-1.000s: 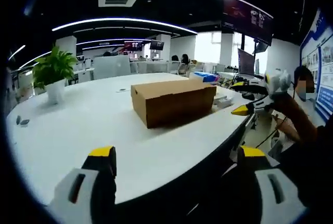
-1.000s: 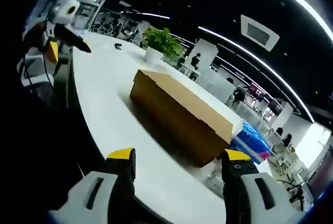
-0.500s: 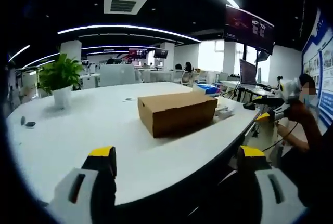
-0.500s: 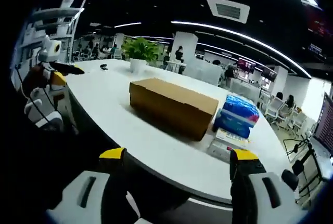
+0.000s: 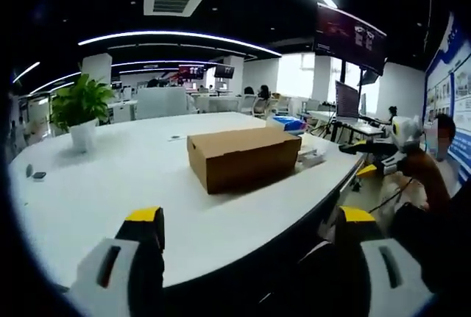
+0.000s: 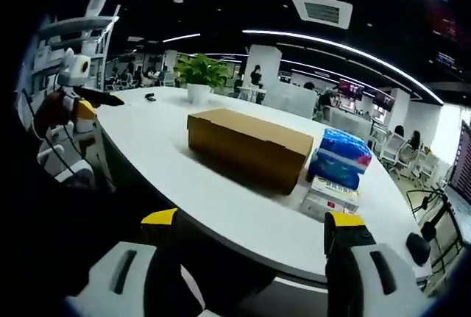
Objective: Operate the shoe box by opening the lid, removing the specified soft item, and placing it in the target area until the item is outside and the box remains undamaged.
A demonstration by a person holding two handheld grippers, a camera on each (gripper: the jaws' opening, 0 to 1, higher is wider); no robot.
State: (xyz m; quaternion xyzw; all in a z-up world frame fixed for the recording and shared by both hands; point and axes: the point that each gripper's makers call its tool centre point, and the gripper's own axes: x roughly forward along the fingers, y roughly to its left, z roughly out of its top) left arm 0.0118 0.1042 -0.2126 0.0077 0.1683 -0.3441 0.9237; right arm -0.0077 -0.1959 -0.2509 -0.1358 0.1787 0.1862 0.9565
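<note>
Cardboard shoe box (image 5: 244, 158) lies closed, well beyond both tongs.

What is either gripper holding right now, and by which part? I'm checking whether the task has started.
Nothing. The left gripper and right gripper are open and empty; the shoe box sits closed.

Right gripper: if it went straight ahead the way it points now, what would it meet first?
Probably the white table, whose near edge lies just past the open right gripper. Beyond that, the closed cardboard box sits roughly on the same line, though depth is hard to judge here.
</note>
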